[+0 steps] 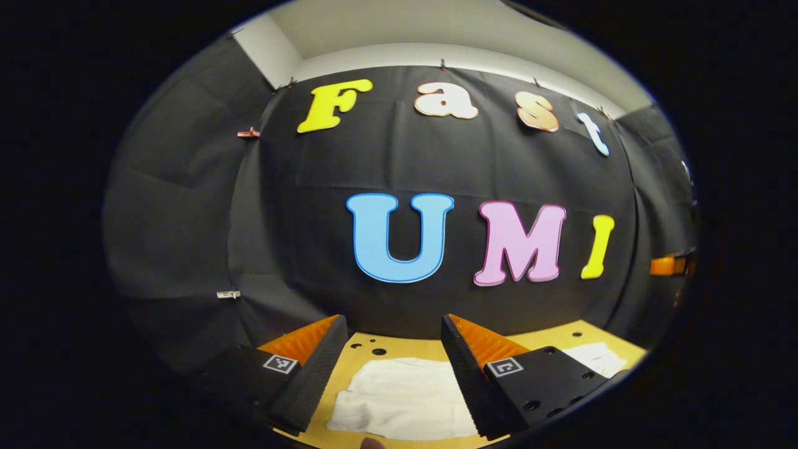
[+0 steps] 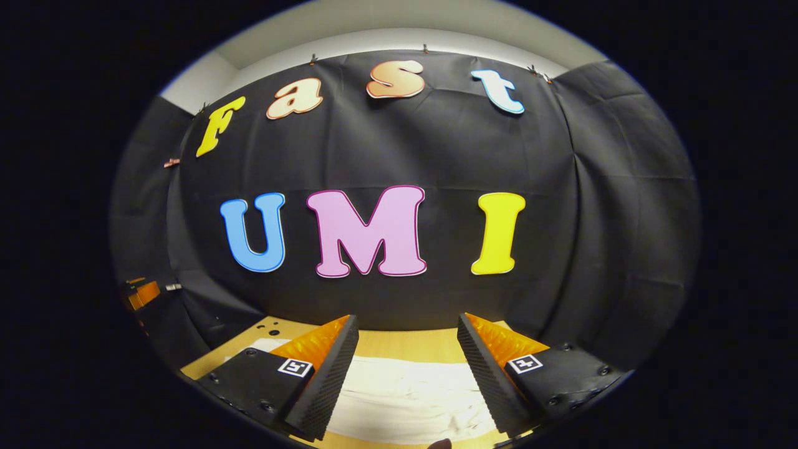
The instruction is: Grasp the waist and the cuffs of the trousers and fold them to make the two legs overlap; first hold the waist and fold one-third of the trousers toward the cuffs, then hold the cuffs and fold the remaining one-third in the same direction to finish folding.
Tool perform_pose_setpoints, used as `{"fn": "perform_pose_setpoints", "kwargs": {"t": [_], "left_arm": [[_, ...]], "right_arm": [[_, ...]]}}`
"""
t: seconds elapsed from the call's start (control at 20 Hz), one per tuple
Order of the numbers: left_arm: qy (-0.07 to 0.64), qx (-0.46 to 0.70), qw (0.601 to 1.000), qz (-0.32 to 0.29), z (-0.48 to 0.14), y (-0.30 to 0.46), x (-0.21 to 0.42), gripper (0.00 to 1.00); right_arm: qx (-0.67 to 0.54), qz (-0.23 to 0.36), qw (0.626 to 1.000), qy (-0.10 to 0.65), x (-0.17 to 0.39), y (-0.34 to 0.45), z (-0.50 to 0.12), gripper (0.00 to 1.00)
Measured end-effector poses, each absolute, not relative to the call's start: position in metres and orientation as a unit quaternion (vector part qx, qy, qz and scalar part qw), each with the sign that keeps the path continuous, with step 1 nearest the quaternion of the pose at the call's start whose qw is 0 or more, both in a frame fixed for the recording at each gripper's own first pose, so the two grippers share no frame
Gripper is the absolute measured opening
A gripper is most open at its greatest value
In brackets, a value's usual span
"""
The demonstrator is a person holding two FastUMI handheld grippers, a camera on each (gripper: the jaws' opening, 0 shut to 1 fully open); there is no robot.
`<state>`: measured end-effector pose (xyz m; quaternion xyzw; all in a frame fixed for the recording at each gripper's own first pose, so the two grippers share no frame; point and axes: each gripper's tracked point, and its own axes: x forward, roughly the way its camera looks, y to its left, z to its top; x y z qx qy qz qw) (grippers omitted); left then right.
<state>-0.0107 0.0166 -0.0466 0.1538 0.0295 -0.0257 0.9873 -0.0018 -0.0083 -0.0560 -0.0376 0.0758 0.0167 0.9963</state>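
White trousers (image 1: 402,396) lie flat on the wooden table (image 1: 399,346), below and between the fingers of my left gripper (image 1: 394,324), which is open and holds nothing. In the right gripper view the same white trousers (image 2: 405,393) spread across the table (image 2: 405,343) under my right gripper (image 2: 408,324), also open with nothing between its fingers. Both grippers hover above the cloth and point toward the back wall. More of the white cloth (image 1: 595,357) shows to the right of the left gripper.
Black cloth walls close the booth at the back and both sides. Several small holes (image 1: 374,345) mark the tabletop near its far edge. The other gripper's body (image 2: 140,292) shows at the far left of the right gripper view, and at the far right (image 1: 670,265) of the left gripper view.
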Motion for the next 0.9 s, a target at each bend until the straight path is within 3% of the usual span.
{"fn": "perform_pose_setpoints", "kwargs": {"t": [0.2,0.4,0.7,0.9], "left_arm": [[0.074,0.309,0.944,-0.084,-0.098,0.029,-0.018,0.95],[0.138,0.457,0.867,-0.144,-0.176,0.067,-0.029,0.95],[0.271,0.547,0.765,-0.204,-0.304,0.133,-0.035,0.96],[0.303,0.589,0.712,-0.234,-0.355,0.161,-0.035,0.96]], "right_arm": [[-0.115,0.025,0.989,0.093,-0.014,-0.016,-0.075,0.98],[-0.204,0.016,0.971,0.12,-0.034,-0.039,-0.101,0.97],[-0.262,-0.019,0.952,0.158,-0.071,-0.071,-0.129,0.96],[-0.266,-0.043,0.945,0.188,-0.097,-0.084,-0.147,0.96]]}}
